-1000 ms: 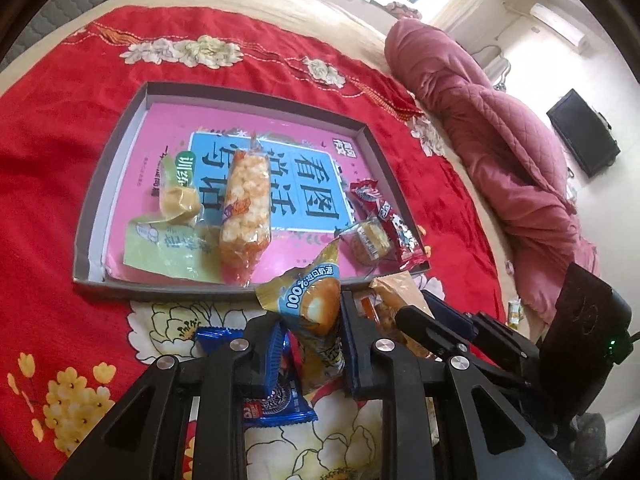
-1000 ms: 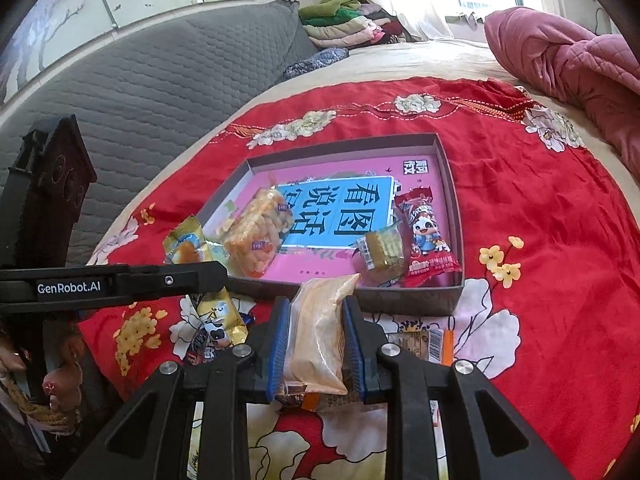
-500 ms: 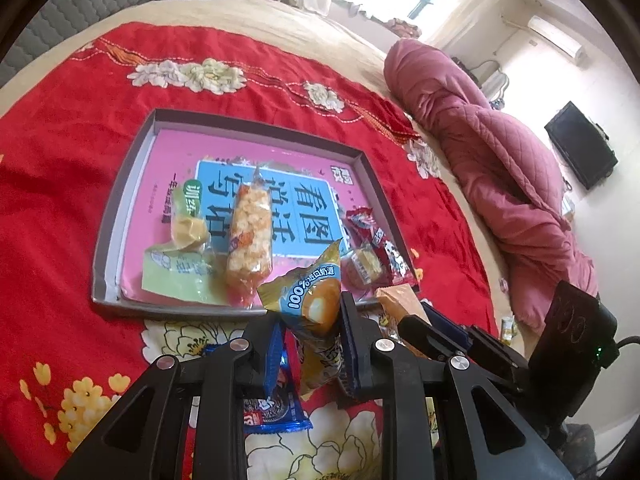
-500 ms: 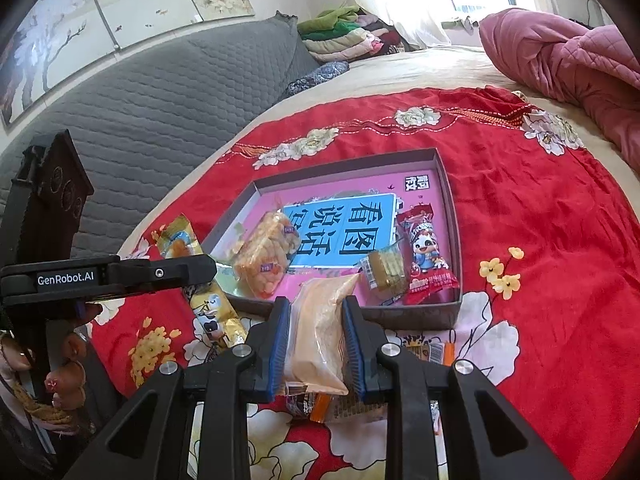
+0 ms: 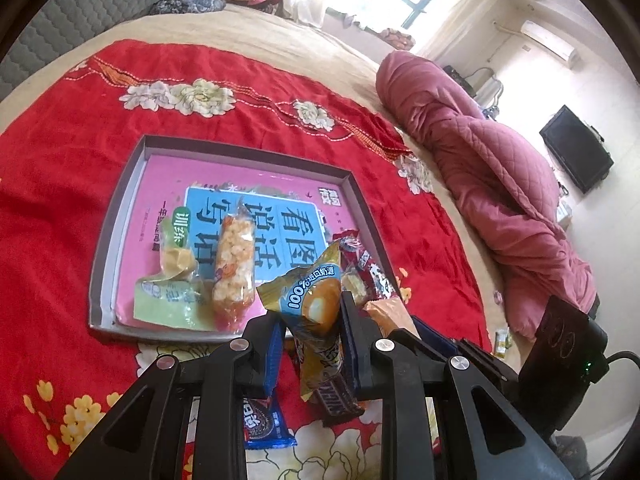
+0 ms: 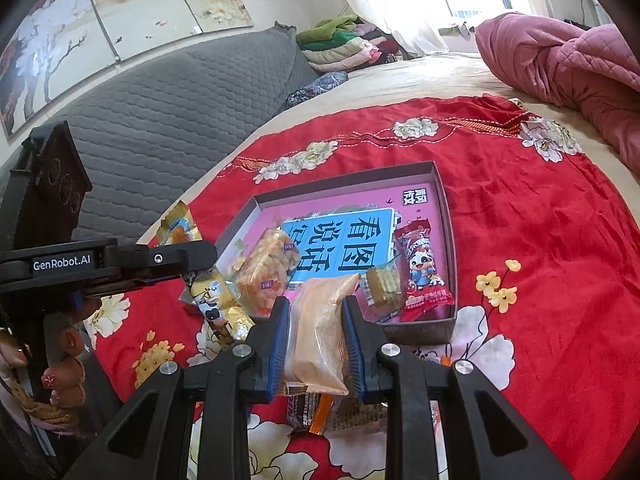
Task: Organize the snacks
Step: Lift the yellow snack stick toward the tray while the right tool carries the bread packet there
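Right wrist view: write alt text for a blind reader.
The right gripper holds a pale snack packet above a red flowered blanket, short of a shallow box with three snacks in it. At left, the left gripper holds a gold packet.

A: What colours is the bedspread (image 5: 60,168)?
B: Bright red, printed with cream peonies and small yellow blossoms. The bed (image 5: 280,36) under it is beige.
A: And the tray (image 6: 448,216)?
B: Grey walls, a pink floor, and a light blue panel with black characters.
A: The snacks?
B: The packet (image 5: 316,300) in the left fingers is gold with a blue band and white "100%". The pastry (image 6: 320,332) in the right fingers is pale tan in clear wrap. A red wrapper (image 6: 422,272) shows a cartoon panda. The puffed bar (image 5: 234,264) is yellow-orange.
A: The fingers themselves?
B: Black, with blue pads (image 6: 280,344).
A: The quilt (image 5: 492,184)?
B: Dusty pink, diamond-stitched.
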Demonstrator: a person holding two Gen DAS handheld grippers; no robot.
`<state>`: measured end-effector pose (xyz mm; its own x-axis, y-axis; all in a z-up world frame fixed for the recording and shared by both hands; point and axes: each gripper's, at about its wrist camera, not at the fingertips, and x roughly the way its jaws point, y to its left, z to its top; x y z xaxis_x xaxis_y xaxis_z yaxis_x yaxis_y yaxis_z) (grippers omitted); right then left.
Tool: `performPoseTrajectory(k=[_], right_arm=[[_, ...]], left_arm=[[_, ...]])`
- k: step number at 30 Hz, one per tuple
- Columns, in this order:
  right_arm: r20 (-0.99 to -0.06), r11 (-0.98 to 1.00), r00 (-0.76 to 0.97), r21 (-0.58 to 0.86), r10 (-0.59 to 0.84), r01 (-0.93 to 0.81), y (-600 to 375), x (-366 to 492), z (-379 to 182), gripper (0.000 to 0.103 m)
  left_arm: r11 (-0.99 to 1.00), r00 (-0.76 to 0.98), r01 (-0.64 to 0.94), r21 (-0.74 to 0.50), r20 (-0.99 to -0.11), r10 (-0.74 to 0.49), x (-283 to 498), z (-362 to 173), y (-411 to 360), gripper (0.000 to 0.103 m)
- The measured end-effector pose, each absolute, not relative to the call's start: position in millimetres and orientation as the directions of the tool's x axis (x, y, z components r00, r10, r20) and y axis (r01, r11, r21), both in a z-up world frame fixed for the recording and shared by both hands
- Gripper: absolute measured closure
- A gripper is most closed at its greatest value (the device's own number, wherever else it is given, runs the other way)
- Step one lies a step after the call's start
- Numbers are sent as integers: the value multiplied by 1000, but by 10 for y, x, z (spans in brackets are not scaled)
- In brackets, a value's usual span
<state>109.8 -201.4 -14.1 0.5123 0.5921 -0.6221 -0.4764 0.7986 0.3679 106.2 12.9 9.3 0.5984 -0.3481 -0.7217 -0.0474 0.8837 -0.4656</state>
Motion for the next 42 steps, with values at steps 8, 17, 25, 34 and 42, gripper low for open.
performPoseTrajectory(k=[8,17,25,34,42], right_arm=[[-611,795,517,380,599,-473,-2037,1120,-120,76],[-593,796,535,390,602,-464,-2073,1166,-87,76],[-583,797,546,408,602,-445,-2122,1245,-83,76],[-573,802,562,413,596,-431,-2163,1339,-80,76],[-576,807,565,412,591,-423,-2157,1406,-98,76]], left_arm=[[884,619,-60,-464,-712,-332,1118,154,173,77],[890,644,-77,-449,-704,-299,1235,198,210,77],[904,653,-84,-419,-708,-268,1355,180,195,77],[909,634,-96,-407,-728,-259,1467,34,159,77],[909,636,-109,-401,-731,-246,1549,-64,124,77]])
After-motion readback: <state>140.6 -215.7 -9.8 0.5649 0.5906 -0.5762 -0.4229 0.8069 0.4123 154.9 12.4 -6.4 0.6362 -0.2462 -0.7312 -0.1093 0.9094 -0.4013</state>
